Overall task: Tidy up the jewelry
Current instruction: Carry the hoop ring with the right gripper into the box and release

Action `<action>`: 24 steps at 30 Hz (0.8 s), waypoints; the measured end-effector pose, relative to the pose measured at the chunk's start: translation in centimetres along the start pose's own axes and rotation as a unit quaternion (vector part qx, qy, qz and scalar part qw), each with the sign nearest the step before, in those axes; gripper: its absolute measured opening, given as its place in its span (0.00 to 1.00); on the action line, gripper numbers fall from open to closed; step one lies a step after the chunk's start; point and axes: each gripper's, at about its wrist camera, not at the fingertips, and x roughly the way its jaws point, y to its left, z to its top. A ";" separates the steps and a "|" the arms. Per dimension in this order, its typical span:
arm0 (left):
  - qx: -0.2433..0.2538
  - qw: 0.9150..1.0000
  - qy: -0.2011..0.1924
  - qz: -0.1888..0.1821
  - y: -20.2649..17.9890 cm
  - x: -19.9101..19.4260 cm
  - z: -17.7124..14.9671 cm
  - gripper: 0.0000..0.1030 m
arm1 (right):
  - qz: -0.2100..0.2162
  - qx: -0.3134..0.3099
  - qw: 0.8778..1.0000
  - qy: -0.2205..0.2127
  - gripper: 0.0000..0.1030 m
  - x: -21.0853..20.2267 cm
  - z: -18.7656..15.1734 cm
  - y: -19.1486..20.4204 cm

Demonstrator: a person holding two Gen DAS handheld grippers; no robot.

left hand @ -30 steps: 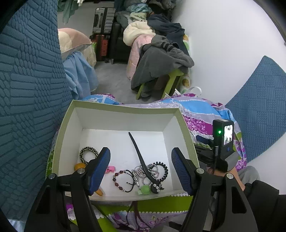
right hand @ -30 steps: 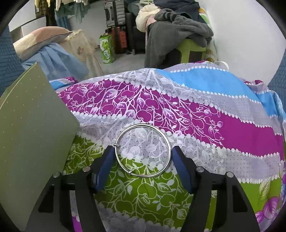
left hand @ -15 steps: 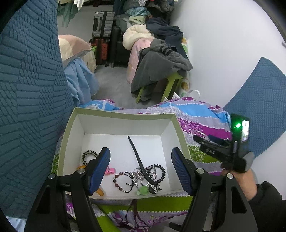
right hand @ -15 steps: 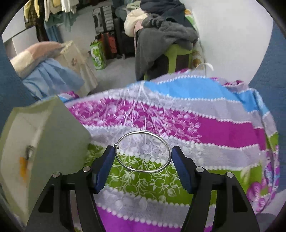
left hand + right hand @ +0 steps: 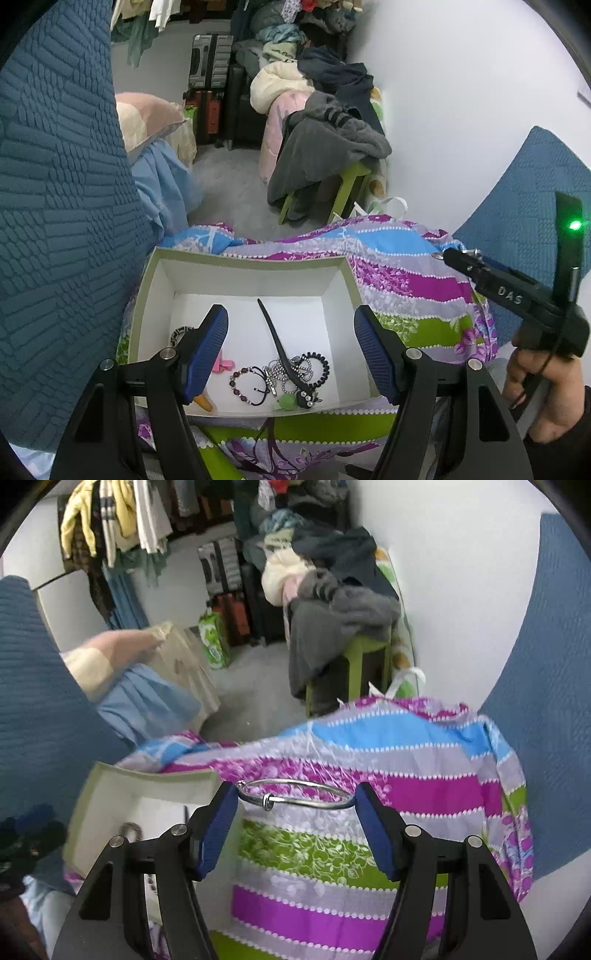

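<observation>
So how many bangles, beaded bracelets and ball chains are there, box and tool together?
Bangles: 2, patterned bangle in box, silver bangle in right tool
Beaded bracelets: 1
Ball chains: 1
Total: 4

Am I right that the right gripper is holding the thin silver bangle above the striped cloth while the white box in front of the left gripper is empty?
Not quite: the white box with green rim is not empty. The left wrist view shows a black hair stick, beaded bracelets and other pieces inside. The rest stands: the right gripper holds the thin silver bangle between its pads, above the striped floral cloth.
</observation>
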 end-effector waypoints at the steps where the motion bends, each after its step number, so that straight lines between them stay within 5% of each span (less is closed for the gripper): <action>1: 0.002 1.000 -0.002 0.000 0.0 -0.2 0.1 0.69 | 0.002 -0.001 1.000 -0.004 0.62 -0.4 0.2 0.3; 24: -0.008 0.999 -0.013 0.039 5.0 -3.7 -0.5 0.69 | 0.073 -0.034 0.997 -0.006 0.62 -1.6 -0.3 9.6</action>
